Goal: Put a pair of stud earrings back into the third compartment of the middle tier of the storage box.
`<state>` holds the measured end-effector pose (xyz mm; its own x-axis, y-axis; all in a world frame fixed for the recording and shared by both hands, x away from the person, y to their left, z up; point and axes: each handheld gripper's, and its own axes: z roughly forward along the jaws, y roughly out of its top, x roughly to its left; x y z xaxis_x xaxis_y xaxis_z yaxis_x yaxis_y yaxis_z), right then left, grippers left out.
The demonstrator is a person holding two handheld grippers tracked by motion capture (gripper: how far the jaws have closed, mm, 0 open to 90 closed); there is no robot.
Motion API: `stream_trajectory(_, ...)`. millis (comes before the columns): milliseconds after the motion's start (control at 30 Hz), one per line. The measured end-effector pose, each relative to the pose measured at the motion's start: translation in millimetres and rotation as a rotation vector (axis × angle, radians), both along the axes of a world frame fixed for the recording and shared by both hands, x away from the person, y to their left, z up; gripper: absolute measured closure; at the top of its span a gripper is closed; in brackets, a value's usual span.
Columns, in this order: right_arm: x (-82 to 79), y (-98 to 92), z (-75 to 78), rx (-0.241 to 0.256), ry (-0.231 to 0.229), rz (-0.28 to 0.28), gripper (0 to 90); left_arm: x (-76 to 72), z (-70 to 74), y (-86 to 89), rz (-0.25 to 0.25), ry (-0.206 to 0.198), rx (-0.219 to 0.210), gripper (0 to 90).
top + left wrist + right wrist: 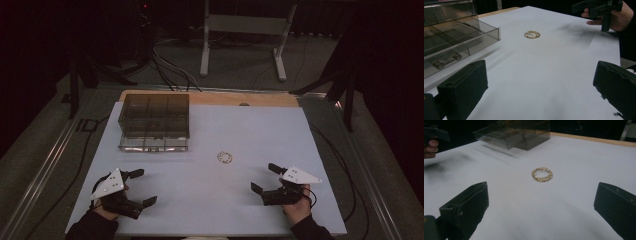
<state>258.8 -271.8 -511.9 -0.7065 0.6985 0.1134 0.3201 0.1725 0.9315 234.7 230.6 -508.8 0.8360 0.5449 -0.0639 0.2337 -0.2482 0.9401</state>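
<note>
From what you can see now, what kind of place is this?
Probably a recording lab or studio, not a home: a white table among dark drapes, cables on the floor, and a metal stand behind. On it lie a gold bracelet and a smoky drawer box.

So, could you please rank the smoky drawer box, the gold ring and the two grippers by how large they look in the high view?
1. Smoky drawer box, clearly largest.
2. Left gripper and right gripper: they look alike, so unranked.
3. Gold ring, smallest.
</note>
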Motion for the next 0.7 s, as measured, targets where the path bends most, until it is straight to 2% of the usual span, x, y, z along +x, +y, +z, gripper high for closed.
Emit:
stream_trajectory(267,-2.7,0.9,-0.6,-0.013,0.008,0.008,0.0,4.2,-2.2,-4.1,0.018,0.010,-0.015,0.5)
stream_trajectory(333,-4.6,2.1,-1.0,-0.011,0.036,0.030,0.0,5.3,-3.3,-5.1,0.023,0.017,-0.016,0.5)
stream_trajectory(467,-3.9,4.9,-1.7,-0.031,0.054,0.043,0.0,3.9,-3.1,-6.7,0.010,0.024,-0.025,0.5)
stream_trajectory(533,-3.5,7.3,0.0,-0.028,0.068,0.063,0.0,3.3,-3.1,-7.9,0.003,0.028,-0.008,0.5)
stream_trajectory(700,-2.7,13.5,3.4,-0.025,0.073,0.091,0.0,4.8,-2.0,-6.8,0.002,0.027,-0.031,0.5)
